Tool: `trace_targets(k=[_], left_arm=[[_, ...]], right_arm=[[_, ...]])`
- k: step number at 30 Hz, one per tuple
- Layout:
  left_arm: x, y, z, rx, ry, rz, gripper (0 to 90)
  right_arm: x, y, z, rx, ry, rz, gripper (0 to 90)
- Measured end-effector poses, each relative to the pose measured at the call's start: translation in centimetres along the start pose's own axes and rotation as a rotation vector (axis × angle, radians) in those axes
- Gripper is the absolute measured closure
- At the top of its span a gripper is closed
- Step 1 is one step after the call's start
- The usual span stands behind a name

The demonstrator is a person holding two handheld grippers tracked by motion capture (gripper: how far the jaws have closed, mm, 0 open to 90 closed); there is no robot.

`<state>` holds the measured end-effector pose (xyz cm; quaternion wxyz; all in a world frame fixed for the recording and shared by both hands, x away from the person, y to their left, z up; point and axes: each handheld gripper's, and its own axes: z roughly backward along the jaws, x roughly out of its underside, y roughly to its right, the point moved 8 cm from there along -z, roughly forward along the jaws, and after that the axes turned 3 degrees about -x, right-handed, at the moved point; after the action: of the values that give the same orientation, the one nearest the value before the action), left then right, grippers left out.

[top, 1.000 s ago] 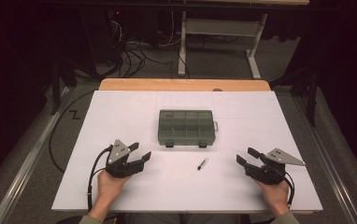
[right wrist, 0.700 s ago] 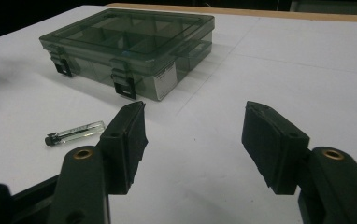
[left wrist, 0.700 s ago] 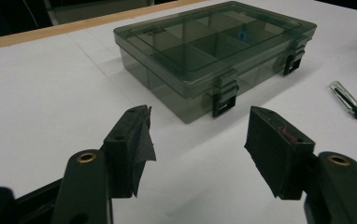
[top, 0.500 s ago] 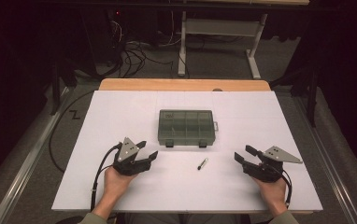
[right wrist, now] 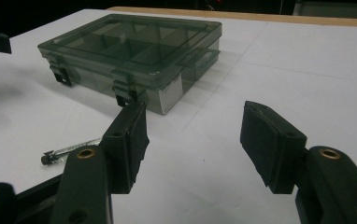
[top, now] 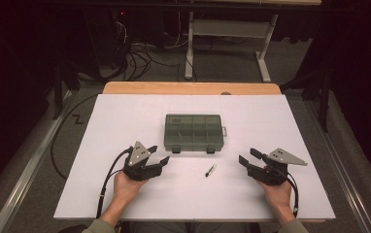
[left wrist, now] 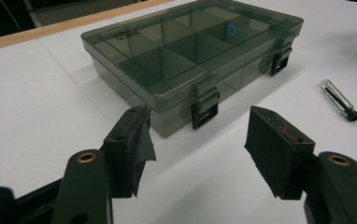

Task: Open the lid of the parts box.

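Glossy translucent plastic box (top: 193, 131), matt white table (top: 125, 116)

Dark room, grey floor (top: 23, 160), tangled cables (top: 142, 56)

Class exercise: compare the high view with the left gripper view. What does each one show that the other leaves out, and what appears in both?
High view alone: the person's hands, the right gripper, open and holding nothing, the wooden table edge and floor cables.

Left gripper view alone: the box's two front latches close up and a blue ring mark on its lid.

Both: the closed compartment box, the small vial and the open left gripper.
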<state>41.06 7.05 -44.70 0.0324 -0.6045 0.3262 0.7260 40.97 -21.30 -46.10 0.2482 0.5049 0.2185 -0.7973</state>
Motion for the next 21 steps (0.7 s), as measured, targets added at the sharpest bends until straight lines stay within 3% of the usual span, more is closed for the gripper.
trace_targets(k=[17, 21], left_arm=[[-0.4, 0.1, -1.4, -0.018, 0.013, 0.020, 39.9], [-0.5, 0.0, -2.0, -0.037, 0.005, 0.040, 39.9]], right_arm=[[-0.9, -0.5, -2.2, -0.005, -0.002, 0.006, 43.4], [-1.3, -0.6, -2.8, 0.001, -0.007, 0.009, 46.8]])
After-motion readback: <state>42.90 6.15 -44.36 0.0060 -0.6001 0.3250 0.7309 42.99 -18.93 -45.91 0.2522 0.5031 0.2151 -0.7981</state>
